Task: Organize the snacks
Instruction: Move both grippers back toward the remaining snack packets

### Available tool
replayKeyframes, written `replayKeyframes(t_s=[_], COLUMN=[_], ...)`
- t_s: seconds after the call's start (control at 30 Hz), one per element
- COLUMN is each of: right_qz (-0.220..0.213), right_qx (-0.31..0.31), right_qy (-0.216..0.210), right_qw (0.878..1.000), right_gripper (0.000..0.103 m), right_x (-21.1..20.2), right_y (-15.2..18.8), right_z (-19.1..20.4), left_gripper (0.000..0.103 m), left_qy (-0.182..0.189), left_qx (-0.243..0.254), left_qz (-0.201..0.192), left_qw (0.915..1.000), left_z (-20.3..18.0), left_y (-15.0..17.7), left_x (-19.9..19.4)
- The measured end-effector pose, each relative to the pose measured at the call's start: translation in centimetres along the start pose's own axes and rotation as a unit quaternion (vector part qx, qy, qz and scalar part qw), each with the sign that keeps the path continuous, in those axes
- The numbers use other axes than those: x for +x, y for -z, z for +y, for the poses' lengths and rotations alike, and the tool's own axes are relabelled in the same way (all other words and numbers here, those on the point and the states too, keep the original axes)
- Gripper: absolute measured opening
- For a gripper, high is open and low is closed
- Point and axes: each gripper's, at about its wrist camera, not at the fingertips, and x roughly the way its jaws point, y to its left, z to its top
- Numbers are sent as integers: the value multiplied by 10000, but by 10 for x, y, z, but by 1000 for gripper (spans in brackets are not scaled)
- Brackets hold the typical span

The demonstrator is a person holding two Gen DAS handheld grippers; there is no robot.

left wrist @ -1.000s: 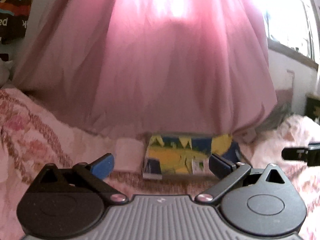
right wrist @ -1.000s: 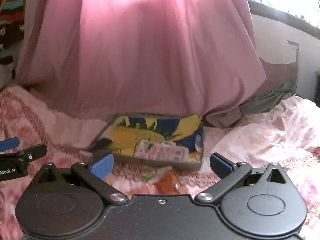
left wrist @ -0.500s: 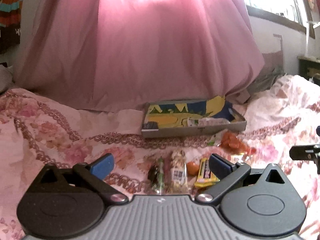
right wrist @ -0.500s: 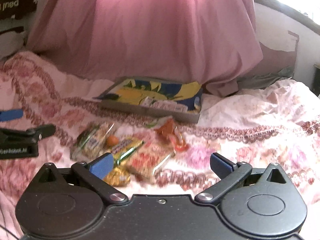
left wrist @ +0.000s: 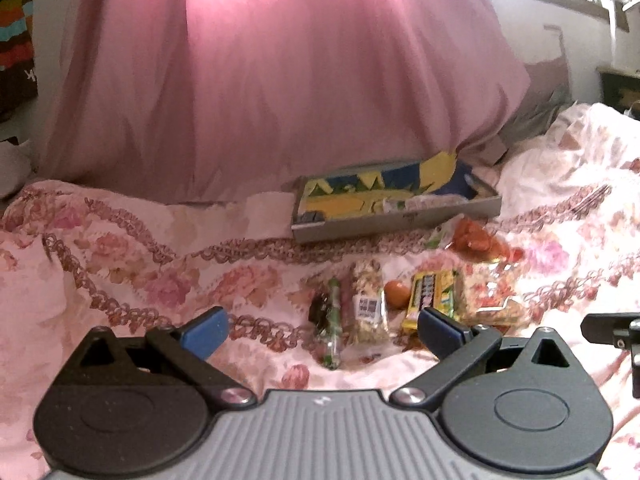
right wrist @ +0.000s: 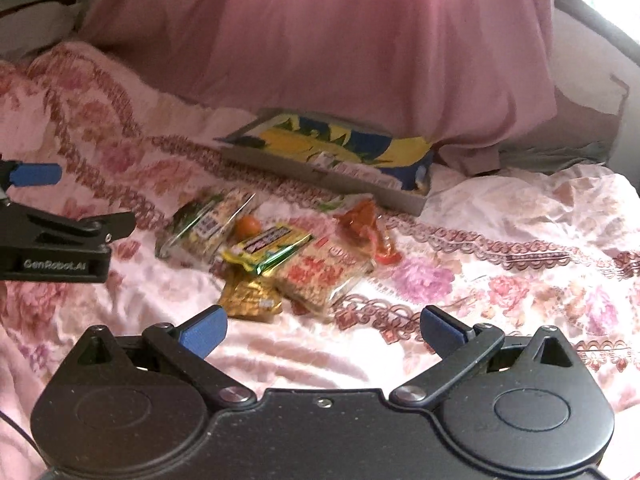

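Both tools hover over the flowered bed [right wrist: 500, 216], left tool [left wrist: 322, 330] and right tool [right wrist: 324, 330] spread wide, holding nothing. Snack packets [right wrist: 280, 248] lie heaped at twelve o'clock, the tray [right wrist: 332, 176] just beyond them.

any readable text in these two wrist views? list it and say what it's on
"GenRobot.AI": on the black body of the left gripper, seen from the right wrist view.
Red characters on the red-and-white snack packet: too blurred to read.
Print on the yellow-green bar and the label on the clear nut bag: too blurred.
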Motion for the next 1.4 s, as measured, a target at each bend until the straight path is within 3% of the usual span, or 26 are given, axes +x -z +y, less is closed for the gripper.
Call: replayKeyframes(t_s=[0.4, 0.7, 0.9, 1.03, 1.2, 1.4], right_qz=[608, 947, 889, 876, 950, 1109], right_qx=[-87, -186, -72, -14, 213, 860], right_qy=[-362, -443, -459, -260, 13, -144], right_qw=[9975, 9943, 9950, 9958, 9952, 9900], right_gripper=[102, 102, 102, 102, 102, 102], right_x=[36, 73, 89, 104, 122, 138], right_y=[-4, -11, -19, -23, -24, -22], right_z=[-1, -7, -14, -20, -31, -47], left_gripper=[103, 103, 103, 103, 103, 103], left_qy=[-59, 369, 486, 934, 1234, 1801], left_qx=[-487, -580, -367, -482, -125, -15], left_qz=[912, 1393, 1340, 1253, 853, 578], left_qw=[9946, 9879, 9891, 9865, 9886, 9819], left_z=[20, 21, 14, 12, -4, -23], left_y=[4, 3, -1, -8, -23, -27], left_x=[36, 72, 86, 98, 120, 145])
